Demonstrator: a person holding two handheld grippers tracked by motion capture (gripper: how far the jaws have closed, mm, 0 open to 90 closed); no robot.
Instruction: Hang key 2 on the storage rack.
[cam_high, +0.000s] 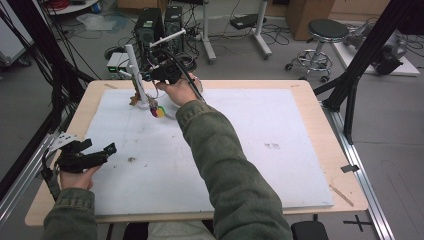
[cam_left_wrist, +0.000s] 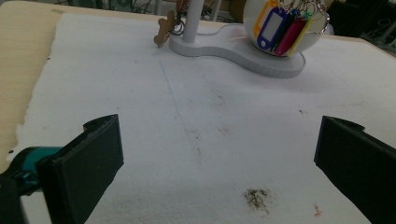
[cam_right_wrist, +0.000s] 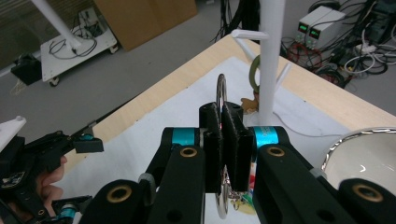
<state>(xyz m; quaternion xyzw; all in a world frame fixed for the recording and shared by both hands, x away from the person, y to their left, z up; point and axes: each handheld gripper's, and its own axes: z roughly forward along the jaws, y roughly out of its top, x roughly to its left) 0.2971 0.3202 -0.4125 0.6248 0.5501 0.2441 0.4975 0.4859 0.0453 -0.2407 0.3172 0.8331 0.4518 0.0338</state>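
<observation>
A white peg stand (cam_high: 132, 70) rises from a curved white base (cam_left_wrist: 243, 51) at the back left of the mat. My right gripper (cam_right_wrist: 223, 140) is beside its post (cam_right_wrist: 271, 56), shut on a metal key ring (cam_right_wrist: 221, 91) that stands upright between the pads. Coloured key tags (cam_left_wrist: 280, 23) hang from that ring just above the base, and they appear as a small bright bunch (cam_high: 157, 111) in the high view. A wooden figure charm (cam_left_wrist: 163, 30) and a green ring (cam_right_wrist: 254, 70) hang low on the stand. My left gripper (cam_left_wrist: 219, 158) rests open near the mat's front left, with nothing between its jaws.
The white foam mat (cam_high: 240, 150) covers most of the wooden table (cam_high: 325, 130). A shiny rounded bowl (cam_right_wrist: 369, 154) sits on the stand's base. My right forearm (cam_high: 225, 165) crosses the middle of the mat. Beyond the table are computers, cables and a stool (cam_high: 322, 35).
</observation>
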